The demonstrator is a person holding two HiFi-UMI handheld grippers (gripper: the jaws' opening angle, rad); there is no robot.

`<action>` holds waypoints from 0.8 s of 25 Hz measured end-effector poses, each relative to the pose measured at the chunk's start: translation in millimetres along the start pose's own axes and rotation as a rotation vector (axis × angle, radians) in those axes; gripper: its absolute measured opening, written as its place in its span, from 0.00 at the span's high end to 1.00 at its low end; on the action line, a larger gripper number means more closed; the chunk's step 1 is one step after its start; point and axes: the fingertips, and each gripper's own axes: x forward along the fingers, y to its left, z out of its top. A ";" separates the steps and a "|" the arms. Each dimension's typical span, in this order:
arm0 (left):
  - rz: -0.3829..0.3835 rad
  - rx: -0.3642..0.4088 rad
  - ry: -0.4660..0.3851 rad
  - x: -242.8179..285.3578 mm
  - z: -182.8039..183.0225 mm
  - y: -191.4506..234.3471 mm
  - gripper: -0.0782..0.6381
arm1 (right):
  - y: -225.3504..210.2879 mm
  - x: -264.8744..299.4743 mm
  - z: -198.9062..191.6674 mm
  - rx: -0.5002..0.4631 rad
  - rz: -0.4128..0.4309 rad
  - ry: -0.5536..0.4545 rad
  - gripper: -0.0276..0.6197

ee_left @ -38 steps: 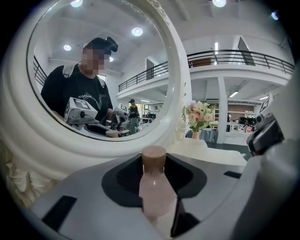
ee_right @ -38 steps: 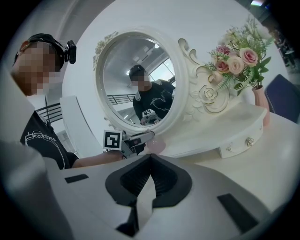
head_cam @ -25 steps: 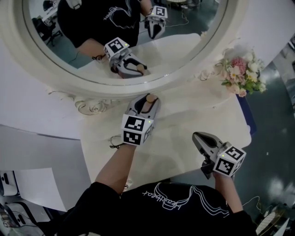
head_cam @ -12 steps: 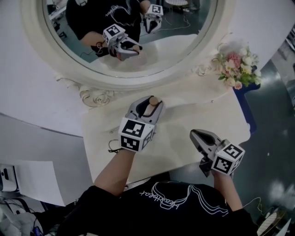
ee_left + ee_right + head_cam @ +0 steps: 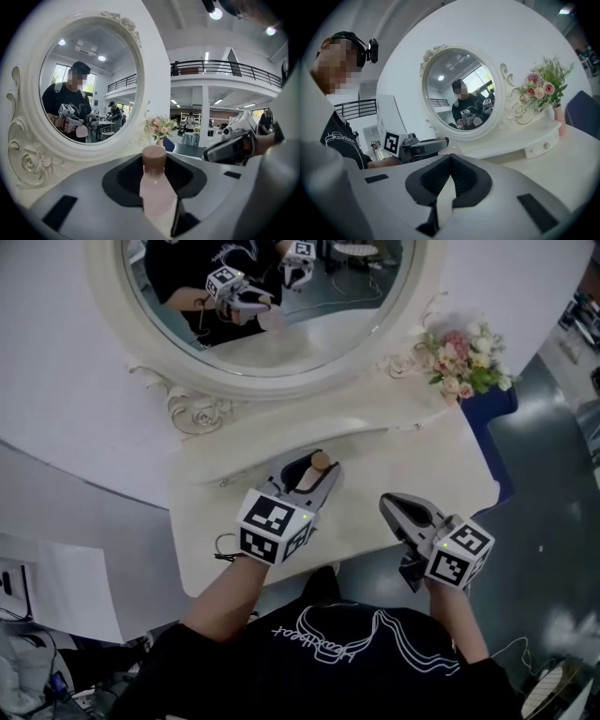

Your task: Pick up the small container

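Indoors, a big hall with a railed balcony holds one white dressing table [image 5: 412,460], one oval mirror [image 5: 281,329] and one bunch of flowers [image 5: 464,357] right of the mirror. Before the mirror, the left gripper [image 5: 317,468] pinches the one small container [image 5: 157,187], pink with a brown cap. The right gripper [image 5: 450,158] is pressed together, empty.

The setting is a large open indoor hall, not a private room. A mezzanine gallery with a dark railing [image 5: 225,65] runs along the upper level beside a white column [image 5: 205,117], with round ceiling lamps [image 5: 216,13] overhead. A covered table [image 5: 192,138] and a standing person [image 5: 190,123] occupy the far area. The floor [image 5: 553,484] is plain grey. A staged bedroom fixture stands in this hall: a cream dressing table [image 5: 412,460] with an ornate oval mirror [image 5: 272,306] and a flower bouquet [image 5: 459,360] at its far right corner.
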 end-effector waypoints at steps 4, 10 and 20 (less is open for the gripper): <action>-0.017 -0.007 0.007 -20.4 -5.9 -27.8 0.69 | 12.8 -15.7 -1.9 -0.007 -0.001 -0.021 0.95; -0.035 -0.032 0.014 -45.9 -16.7 -58.5 0.69 | 33.5 -30.7 -7.4 -0.040 0.000 -0.034 0.95; -0.056 -0.054 0.004 -68.5 -25.0 -86.8 0.69 | 53.9 -46.4 -18.1 -0.080 0.004 -0.046 0.95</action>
